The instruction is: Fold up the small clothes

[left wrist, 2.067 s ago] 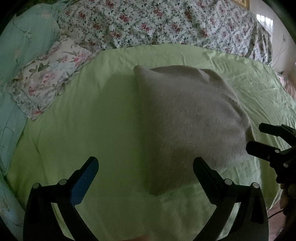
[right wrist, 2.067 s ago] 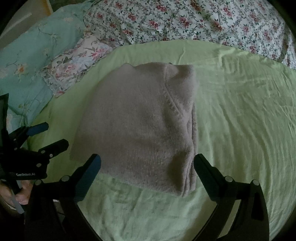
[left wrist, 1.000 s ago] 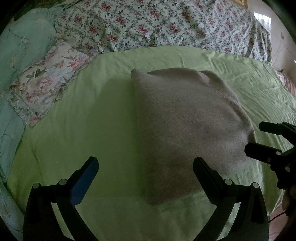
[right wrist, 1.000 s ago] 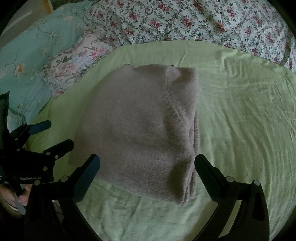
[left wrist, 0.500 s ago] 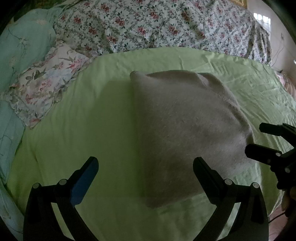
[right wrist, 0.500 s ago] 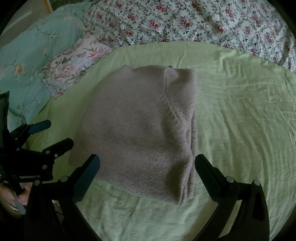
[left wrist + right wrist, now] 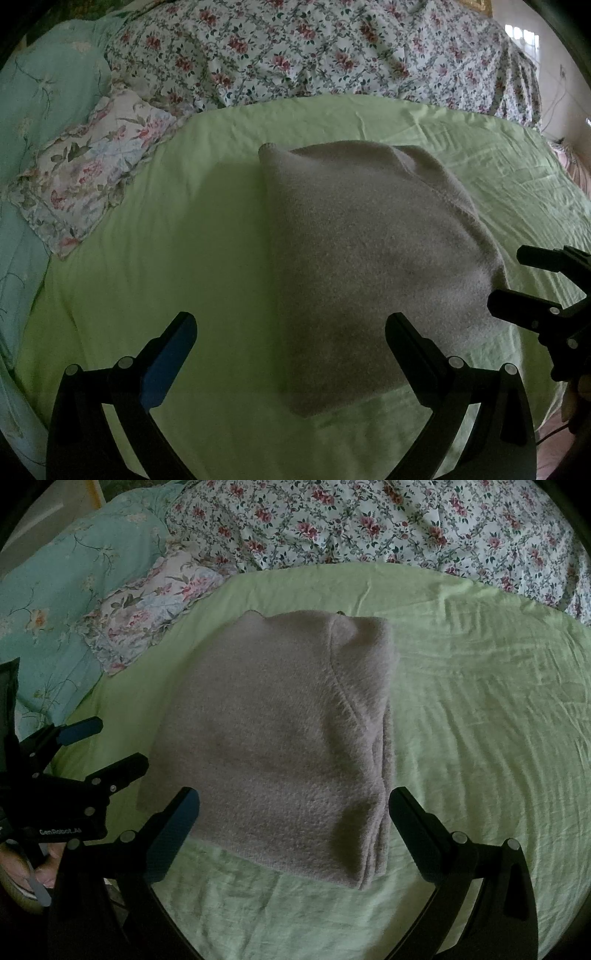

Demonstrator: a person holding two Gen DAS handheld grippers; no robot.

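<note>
almost nothing has moved since the earlier frames: both grippers hover as before, fingers spread wide and holding nothing. left gripper (image 7: 290,334), right gripper (image 7: 293,812). folded grey fleece garment (image 7: 280,738) lies on the green sheet (image 7: 480,720), long axis running away toward the floral quilt (image 7: 388,520). only the right view shows its stacked edges.
</note>
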